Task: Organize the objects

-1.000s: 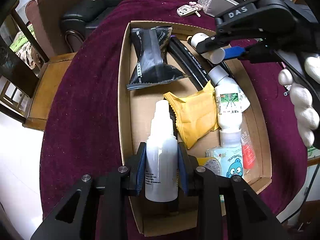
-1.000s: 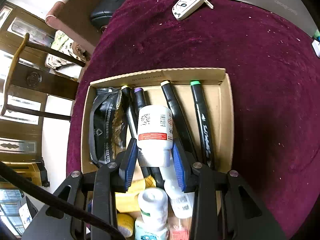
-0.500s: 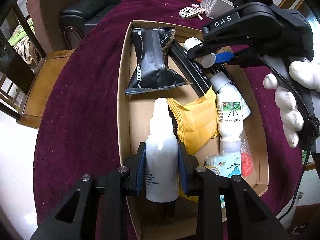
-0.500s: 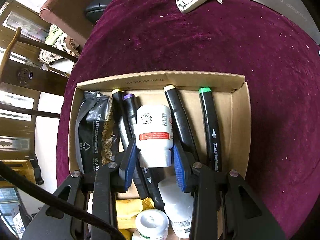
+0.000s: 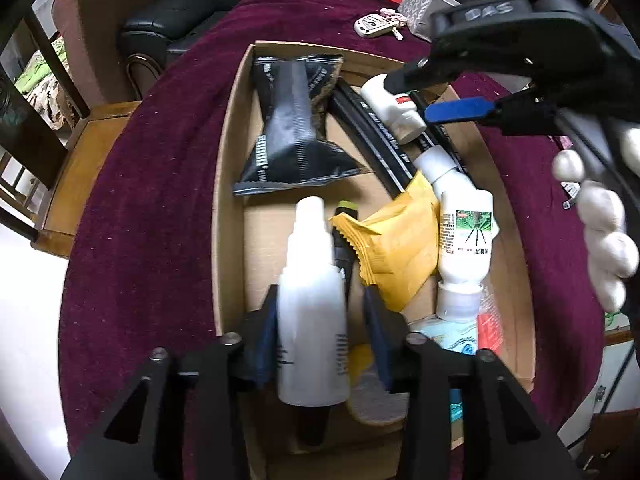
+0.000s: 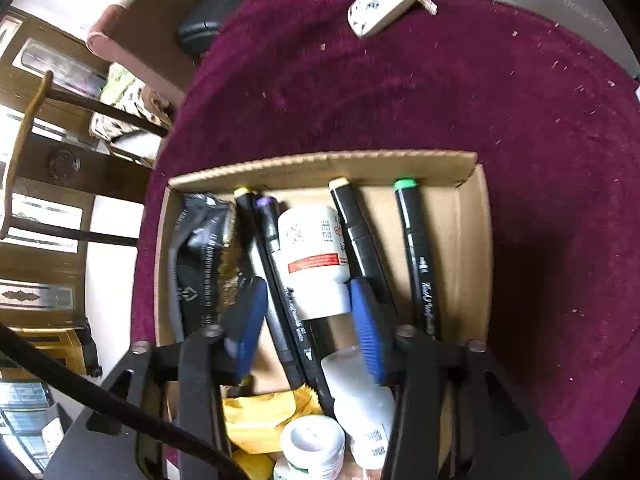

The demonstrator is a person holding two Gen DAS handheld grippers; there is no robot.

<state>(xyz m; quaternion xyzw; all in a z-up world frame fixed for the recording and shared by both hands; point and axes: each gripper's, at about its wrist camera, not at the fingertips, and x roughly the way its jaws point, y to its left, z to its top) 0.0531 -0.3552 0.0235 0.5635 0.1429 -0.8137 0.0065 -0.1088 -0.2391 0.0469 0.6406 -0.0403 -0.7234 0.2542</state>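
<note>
- Left hand-held gripper [image 5: 320, 332]: jaws were opening, pads clear of the white spray bottle [image 5: 310, 300] between them; its long axis ran toward 12 o'clock.
- Right hand-held gripper [image 6: 308, 328]: also opening, smooth white pill bottle [image 6: 316, 260] between the pads, cap end nearest, lying across black markers [image 6: 280, 280].
- Both bottles sat in the cardboard box [image 5: 228, 200] on the maroon-clothed bench [image 5: 140, 200].
- Crinkled black pouch [image 5: 296, 128] at 12 o'clock of the left.
</note>
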